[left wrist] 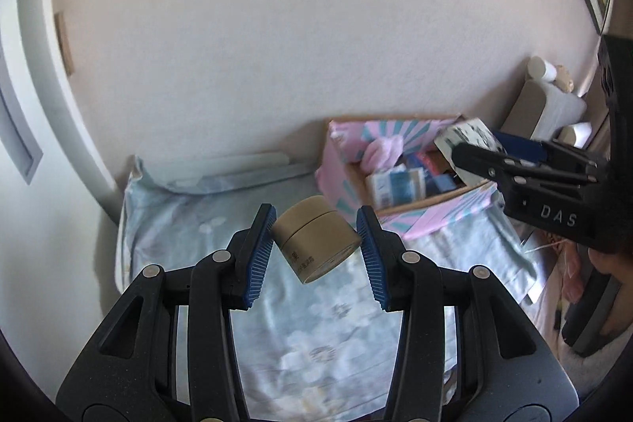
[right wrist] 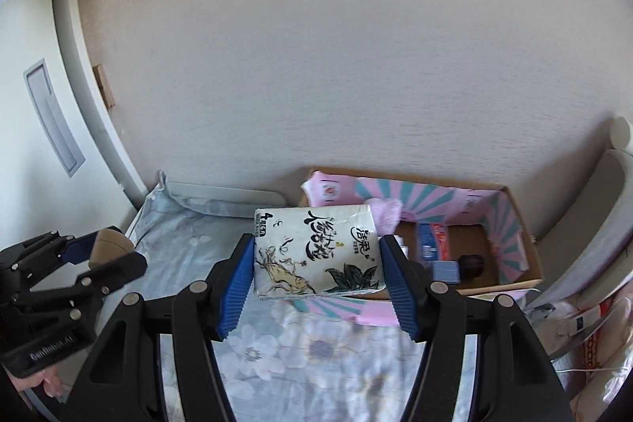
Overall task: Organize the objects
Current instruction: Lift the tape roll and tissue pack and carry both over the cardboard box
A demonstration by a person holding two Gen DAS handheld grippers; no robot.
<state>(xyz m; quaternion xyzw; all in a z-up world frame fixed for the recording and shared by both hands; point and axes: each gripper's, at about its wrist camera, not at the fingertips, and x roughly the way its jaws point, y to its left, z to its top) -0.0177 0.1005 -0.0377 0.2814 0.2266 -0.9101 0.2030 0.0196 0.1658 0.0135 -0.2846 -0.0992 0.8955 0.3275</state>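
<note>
The left tool (left wrist: 316, 248) grips a tan cardboard canister (left wrist: 314, 244) between its blue ribbed pads, the pads pressing on its two ends so that it lies tilted across the gap, lidded end up toward the left pad and base down toward the right; it hangs clear above the bed (left wrist: 190, 224), which is covered with a pale blue flowered sheet. The right tool (right wrist: 318, 263) clamps a white tissue pack (right wrist: 316, 252) printed with black brush lettering and a plant drawing; the pack fills the space between the two pads, its printed face toward the camera and its far end reaching past the fingertips. In the left wrist view the same pack shows at the right edge, held out over the near corner of the cardboard box (left wrist: 399, 206). That box stands at the far right of the bed against the wall, lined with pink and teal striped paper, and holds several small blue packets, a pink cloth and a dark round thing that is too blurred to name. From the right wrist view the box lies just behind and to the right of the held pack, while the left tool with its canister shows at the left edge, well apart from the box.
</note>
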